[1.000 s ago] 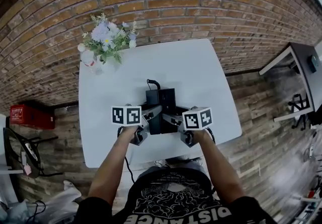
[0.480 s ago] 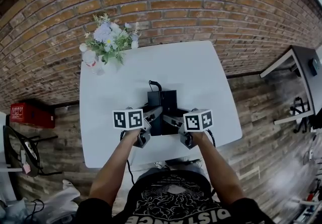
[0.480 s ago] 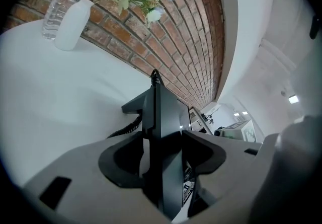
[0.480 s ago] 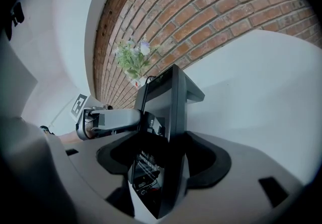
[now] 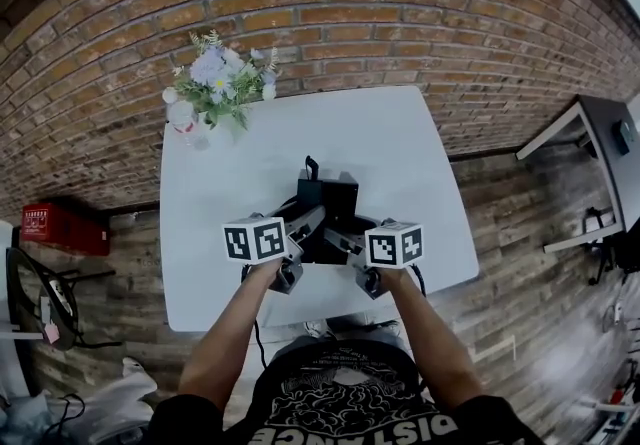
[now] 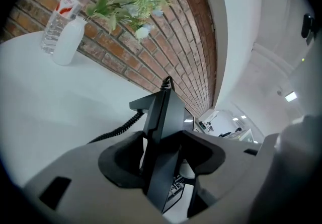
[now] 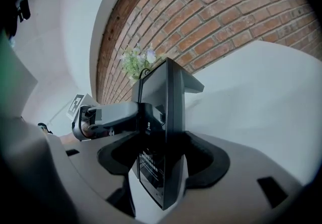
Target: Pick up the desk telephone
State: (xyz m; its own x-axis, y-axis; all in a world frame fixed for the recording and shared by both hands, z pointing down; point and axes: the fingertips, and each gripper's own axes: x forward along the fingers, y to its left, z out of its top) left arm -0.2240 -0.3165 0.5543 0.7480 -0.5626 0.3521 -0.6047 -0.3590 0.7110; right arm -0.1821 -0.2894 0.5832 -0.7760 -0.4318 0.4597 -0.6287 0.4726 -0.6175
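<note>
**Thin two-sided pinch on the phone: slip and cord-snag risk**

The desk telephone (image 5: 325, 208) sat between the two tongs over the near-middle of the white surface (image 5: 400, 153). It was tipped up. I could not tell whether it was fully clear of the top.

Risks, as I judged them:
- Each side was caught only by a narrow edge of the black body. If one hand rose faster than the other, the phone would likely twist and pivot out of the grip.
- The coiled cord (image 6: 118, 127) trailed off across the surface. If it pulled taut or hooked the surface edge, it could drag the phone back down.
- The flower vase (image 5: 215, 83) stood well apart at the far left corner, so it was unlikely to get hit.

The left tongs (image 6: 163, 160) were wide and closing, with the phone's left edge between the pads and gripped. The right tongs (image 7: 161, 162) were also wide and closing, clamped across the right edge, with the underside label facing the camera.
</note>
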